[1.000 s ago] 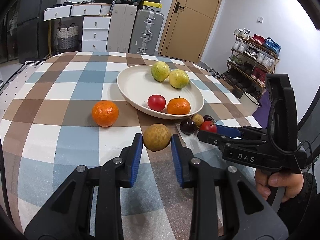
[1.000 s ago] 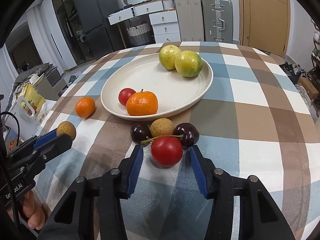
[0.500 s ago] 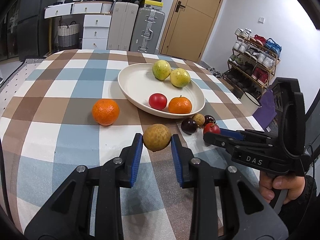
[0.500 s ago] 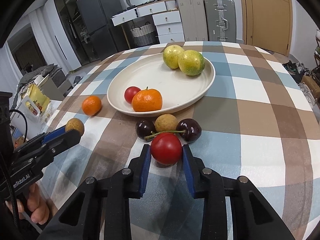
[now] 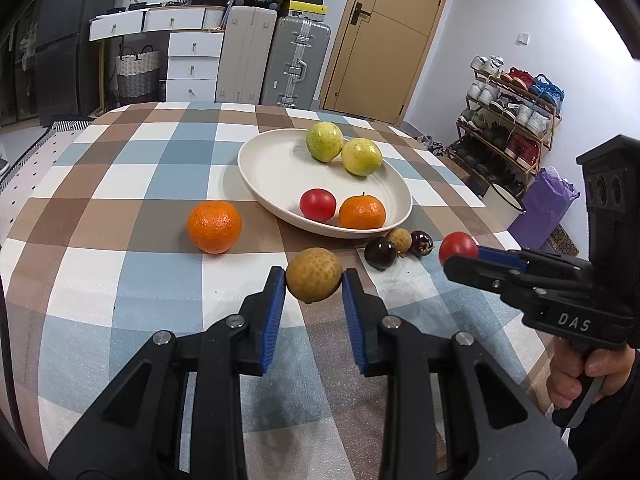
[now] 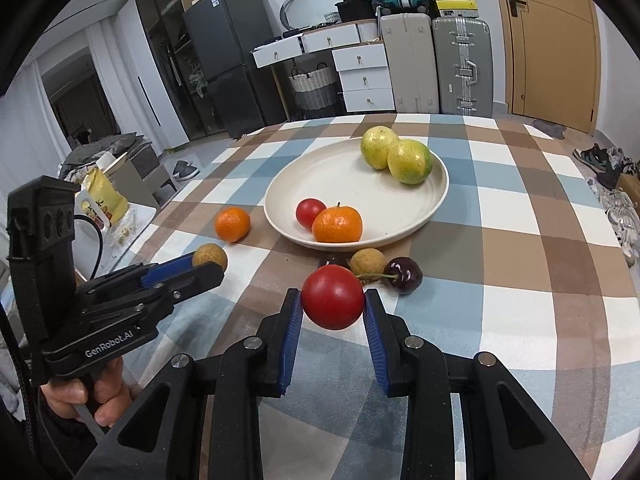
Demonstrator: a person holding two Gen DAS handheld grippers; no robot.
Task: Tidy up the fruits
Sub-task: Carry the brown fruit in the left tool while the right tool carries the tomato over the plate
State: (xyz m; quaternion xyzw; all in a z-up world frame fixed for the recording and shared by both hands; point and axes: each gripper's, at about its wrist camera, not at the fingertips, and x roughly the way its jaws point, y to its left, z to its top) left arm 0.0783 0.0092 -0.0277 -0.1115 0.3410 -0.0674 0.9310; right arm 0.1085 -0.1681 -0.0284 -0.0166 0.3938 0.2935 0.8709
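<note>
Left gripper (image 5: 314,282): blue pads closed on a tan, rough-skinned longan (image 5: 314,275), held clear of the checked tablecloth (image 5: 120,288). Seen from the right wrist view at 9 o'clock, fruit pinched at the fingertips.

Right gripper (image 6: 333,300): pads closed on a red tomato (image 6: 333,297), lifted off the cloth. In the left wrist view it sits at 3 o'clock, tomato at its tip.

Plate (image 5: 272,168): cream, oval, mid-table, at 12 o'clock of both grippers. Contents:
- two yellow-green fruits (image 5: 344,148), touching each other, at the plate's far edge;
- second tomato (image 5: 318,205) and a mandarin (image 5: 362,212), side by side at the near edge.

On the cloth:
- orange (image 5: 215,227), at 9 o'clock of the plate, near its rim but apart;
- small cluster just off the plate's near rim: a second longan (image 6: 368,262) between two dark cherries (image 5: 380,253), one (image 6: 404,275) with a stem lying toward the held tomato. The other cherry is mostly hidden behind the tomato in the right wrist view.
</note>
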